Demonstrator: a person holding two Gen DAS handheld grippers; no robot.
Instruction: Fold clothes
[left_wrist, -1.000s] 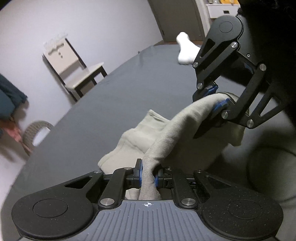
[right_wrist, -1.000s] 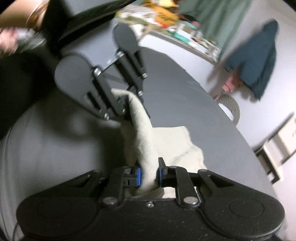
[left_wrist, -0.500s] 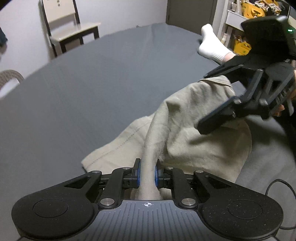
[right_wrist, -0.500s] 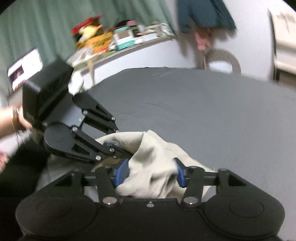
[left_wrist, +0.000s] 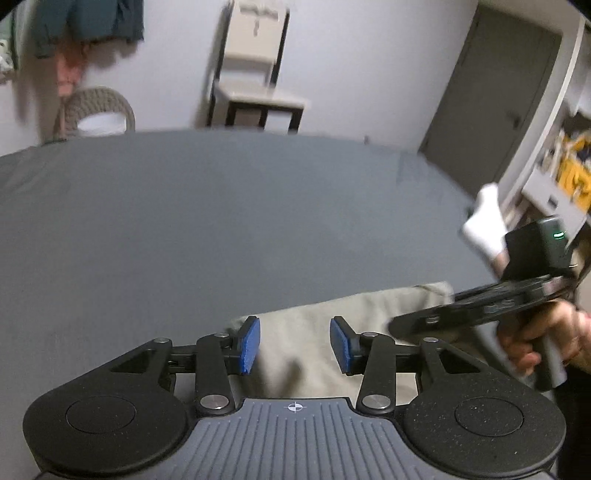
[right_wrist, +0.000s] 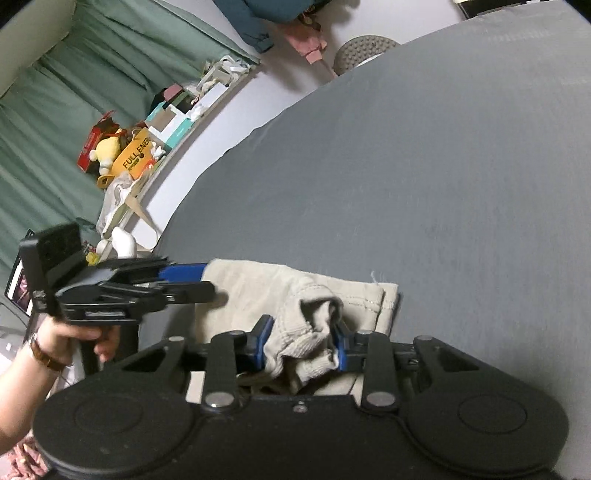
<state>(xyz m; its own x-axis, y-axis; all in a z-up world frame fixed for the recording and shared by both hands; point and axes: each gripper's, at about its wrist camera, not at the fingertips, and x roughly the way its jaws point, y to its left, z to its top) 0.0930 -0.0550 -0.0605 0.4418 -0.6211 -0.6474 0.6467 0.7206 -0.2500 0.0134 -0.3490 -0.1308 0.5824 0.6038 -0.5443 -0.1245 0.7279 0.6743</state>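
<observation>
The grey bed (left_wrist: 229, 221) ran wide under both cameras, with a chair (left_wrist: 255, 74) against the far wall. On my left, the left tongs (left_wrist: 294, 345), a second before pinching a fold of the beige garment (right_wrist: 258, 291), now stood spread above it as it lay flat on the bed. To the right, the right tongs (right_wrist: 301, 341) had also spread, bunched cloth loose between their pads, so I judged that fold laid down.

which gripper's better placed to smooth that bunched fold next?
Right, probably. The right gripper is open around the bunched fold of the beige garment; the left gripper is open over flat cloth.
</observation>
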